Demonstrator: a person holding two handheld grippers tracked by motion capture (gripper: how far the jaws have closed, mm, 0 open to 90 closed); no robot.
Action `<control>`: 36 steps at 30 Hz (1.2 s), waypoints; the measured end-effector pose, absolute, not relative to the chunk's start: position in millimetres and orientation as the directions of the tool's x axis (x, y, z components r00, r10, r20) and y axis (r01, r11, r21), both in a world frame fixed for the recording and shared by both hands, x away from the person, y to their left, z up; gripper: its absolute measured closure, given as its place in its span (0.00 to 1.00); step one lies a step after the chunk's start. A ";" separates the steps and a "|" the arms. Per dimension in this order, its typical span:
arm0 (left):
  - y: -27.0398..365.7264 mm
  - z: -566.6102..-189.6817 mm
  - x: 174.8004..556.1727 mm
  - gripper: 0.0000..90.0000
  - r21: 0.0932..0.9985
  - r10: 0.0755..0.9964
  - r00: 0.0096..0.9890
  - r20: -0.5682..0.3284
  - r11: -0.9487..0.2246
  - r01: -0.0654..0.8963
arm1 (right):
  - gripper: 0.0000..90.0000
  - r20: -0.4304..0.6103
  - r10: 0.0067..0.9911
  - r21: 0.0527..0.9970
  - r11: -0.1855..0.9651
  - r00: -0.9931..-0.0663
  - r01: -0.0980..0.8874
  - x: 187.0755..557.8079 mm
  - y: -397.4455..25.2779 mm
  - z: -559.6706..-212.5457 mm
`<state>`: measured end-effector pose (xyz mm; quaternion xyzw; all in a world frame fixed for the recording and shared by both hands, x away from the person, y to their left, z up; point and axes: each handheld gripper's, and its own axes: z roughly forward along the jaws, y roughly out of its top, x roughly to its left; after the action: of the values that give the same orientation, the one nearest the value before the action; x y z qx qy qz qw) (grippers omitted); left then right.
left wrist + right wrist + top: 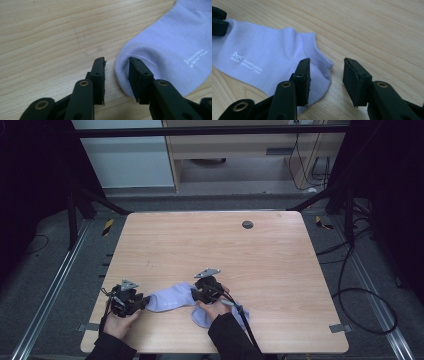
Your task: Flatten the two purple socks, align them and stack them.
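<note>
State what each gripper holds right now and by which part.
Nothing is held. The left gripper is open at the toe end of the lavender sock; the right gripper is open at its cuff edge, jaws not closed on fabric.

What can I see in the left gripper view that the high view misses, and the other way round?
The left gripper view alone makes the small white lettering on the sock readable as print, and shows the left claw open, one jaw over the sock's rounded end, the other over bare wood. The high view alone takes in the whole table, the right claw, both hands and a second sock under the right hand. Both share the pale lilac sock and the wood surface.
</note>
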<state>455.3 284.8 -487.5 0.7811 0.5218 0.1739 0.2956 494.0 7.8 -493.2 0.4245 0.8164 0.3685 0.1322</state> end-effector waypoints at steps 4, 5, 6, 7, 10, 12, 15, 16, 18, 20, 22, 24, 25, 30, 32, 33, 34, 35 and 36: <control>283.6 -487.7 455.4 0.80 0.640 0.917 0.397 -0.048 -0.277 0.717 | 0.68 0.093 0.790 0.709 0.375 -0.606 0.597 494.4 11.2 -496.8; 283.3 -487.6 455.3 0.82 0.639 0.916 0.397 -0.048 -0.277 0.717 | 0.70 0.087 0.788 0.709 0.382 -0.610 0.593 494.5 11.8 -497.5; 282.7 -487.5 455.2 0.84 0.637 0.916 0.398 -0.051 -0.277 0.719 | 0.72 0.084 0.785 0.706 0.388 -0.614 0.592 494.4 12.1 -497.7; 282.2 -487.4 455.1 0.85 0.635 0.916 0.399 -0.052 -0.278 0.721 | 0.74 0.077 0.783 0.707 0.393 -0.617 0.588 493.6 13.0 -497.8; 281.4 -487.1 455.3 0.91 0.631 0.915 0.400 -0.061 -0.275 0.725 | 0.82 0.067 0.781 0.706 0.403 -0.621 0.583 492.1 13.8 -497.8; 280.5 -486.7 455.0 0.94 0.632 0.915 0.398 -0.059 -0.275 0.725 | 0.88 0.061 0.784 0.708 0.402 -0.617 0.581 490.8 14.8 -498.2; 280.1 -485.1 454.1 0.96 0.637 0.914 0.401 -0.058 -0.275 0.720 | 0.96 0.060 0.784 0.711 0.400 -0.617 0.578 488.9 16.5 -497.3; 279.8 -484.3 453.6 0.96 0.644 0.914 0.400 -0.064 -0.268 0.716 | 0.96 0.066 0.783 0.712 0.397 -0.619 0.579 488.5 16.4 -496.9; 280.4 -481.2 452.4 0.96 0.655 0.912 0.403 -0.073 -0.261 0.709 | 0.97 0.085 0.782 0.718 0.382 -0.617 0.582 487.6 15.0 -495.1; 281.0 -477.4 451.2 0.97 0.669 0.910 0.405 -0.087 -0.248 0.701 | 0.97 0.097 0.779 0.731 0.367 -0.620 0.575 486.5 12.3 -491.0; 281.0 -473.2 449.7 0.97 0.682 0.909 0.406 -0.095 -0.238 0.691 | 0.97 0.113 0.777 0.745 0.347 -0.619 0.570 484.4 9.8 -485.0; 280.4 -469.0 448.2 0.97 0.696 0.907 0.409 -0.103 -0.228 0.681 | 0.97 0.114 0.772 0.756 0.341 -0.626 0.559 482.7 7.4 -478.7; 280.0 -466.5 447.2 0.97 0.703 0.905 0.412 -0.106 -0.225 0.675 | 0.97 0.112 0.769 0.762 0.340 -0.629 0.552 481.7 6.0 -475.4; 274.4 -454.4 443.0 0.97 0.734 0.894 0.431 -0.121 -0.212 0.645 | 0.97 0.112 0.762 0.776 0.333 -0.638 0.535 477.1 -3.6 -459.8; 270.2 -450.2 441.5 0.97 0.742 0.888 0.444 -0.120 -0.217 0.634 | 0.97 0.108 0.760 0.779 0.335 -0.640 0.530 475.0 -8.2 -454.3; 267.9 -448.5 440.8 0.97 0.746 0.885 0.450 -0.119 -0.219 0.628 | 0.97 0.100 0.759 0.781 0.341 -0.643 0.524 473.7 -10.9 -451.5; 265.5 -446.7 440.1 0.97 0.750 0.882 0.455 -0.121 -0.219 0.624 | 0.97 0.092 0.756 0.784 0.346 -0.648 0.515 472.4 -14.0 -449.0; 262.9 -444.8 439.3 0.97 0.753 0.878 0.462 -0.121 -0.222 0.619 | 0.97 0.089 0.756 0.786 0.346 -0.649 0.511 470.9 -16.9 -446.5; 260.2 -442.9 438.5 0.97 0.756 0.874 0.471 -0.118 -0.228 0.613 | 0.97 0.088 0.756 0.787 0.346 -0.649 0.510 469.3 -20.2 -444.0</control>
<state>438.5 260.2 -442.9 0.7652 0.4861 0.1685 0.3871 469.3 -20.2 -444.0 0.3923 0.8070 0.4161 0.1475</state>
